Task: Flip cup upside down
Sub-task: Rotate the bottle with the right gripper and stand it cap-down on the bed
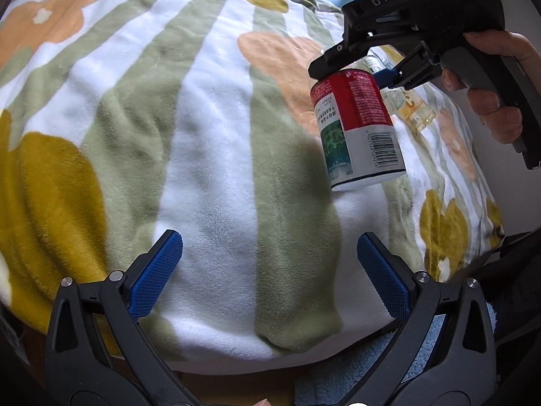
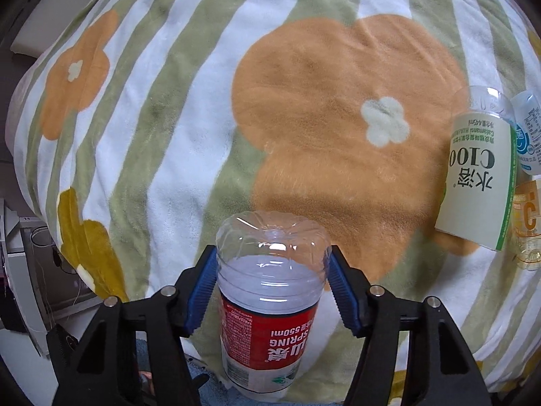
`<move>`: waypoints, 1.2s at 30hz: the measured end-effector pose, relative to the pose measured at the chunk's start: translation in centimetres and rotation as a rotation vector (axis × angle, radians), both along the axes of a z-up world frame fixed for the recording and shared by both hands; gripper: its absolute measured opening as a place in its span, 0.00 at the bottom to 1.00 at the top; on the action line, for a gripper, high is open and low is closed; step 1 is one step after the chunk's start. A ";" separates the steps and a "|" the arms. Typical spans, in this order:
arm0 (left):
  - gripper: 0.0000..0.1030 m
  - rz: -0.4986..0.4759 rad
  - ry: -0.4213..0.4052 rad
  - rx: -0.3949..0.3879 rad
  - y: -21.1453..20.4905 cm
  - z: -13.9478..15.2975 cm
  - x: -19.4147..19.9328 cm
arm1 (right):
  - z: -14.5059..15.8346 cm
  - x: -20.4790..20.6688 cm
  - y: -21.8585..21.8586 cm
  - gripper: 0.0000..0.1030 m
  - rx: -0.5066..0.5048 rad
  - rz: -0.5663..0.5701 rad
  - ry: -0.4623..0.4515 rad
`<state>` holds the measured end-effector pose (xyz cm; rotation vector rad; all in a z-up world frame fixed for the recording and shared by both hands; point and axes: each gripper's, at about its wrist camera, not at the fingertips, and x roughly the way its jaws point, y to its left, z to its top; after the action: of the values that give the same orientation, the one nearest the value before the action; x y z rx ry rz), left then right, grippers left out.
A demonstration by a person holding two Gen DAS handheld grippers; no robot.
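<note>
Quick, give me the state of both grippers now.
Left gripper: open, holding nothing.
Right gripper: shut on the clear plastic cup with the red label, its closed base pointing away from the gripper.

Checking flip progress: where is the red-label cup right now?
The cup is between the right gripper's fingers, base up, above the blanket; in the left view it's upper right.

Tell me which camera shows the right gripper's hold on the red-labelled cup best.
The right wrist view: both blue pads flank the inverted red-labelled cup just under its clear closed end. The left wrist view shows the right gripper from outside, gripping the cup's upper end above the blanket.
</note>
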<state>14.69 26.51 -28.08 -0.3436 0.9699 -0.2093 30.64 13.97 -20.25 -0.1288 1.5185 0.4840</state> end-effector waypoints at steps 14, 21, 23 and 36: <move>1.00 0.013 -0.008 0.025 0.0 0.1 -0.3 | 4.4 -5.8 -0.4 0.57 0.145 0.003 -0.773; 1.00 0.027 -0.003 0.042 0.1 -0.1 -0.2 | 2.3 -7.1 -0.9 0.57 0.121 -0.019 -0.901; 1.00 0.028 -0.002 0.046 0.1 -0.2 -0.1 | 1.9 -7.5 -1.2 0.57 0.114 -0.011 -0.919; 1.00 0.020 -0.015 0.074 -0.4 0.0 -0.4 | 2.1 -10.5 -2.4 0.57 0.122 0.028 -0.909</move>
<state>14.32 26.16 -28.12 -0.2832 0.9562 -0.1572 20.17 11.56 -18.10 -0.2363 0.5978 0.4488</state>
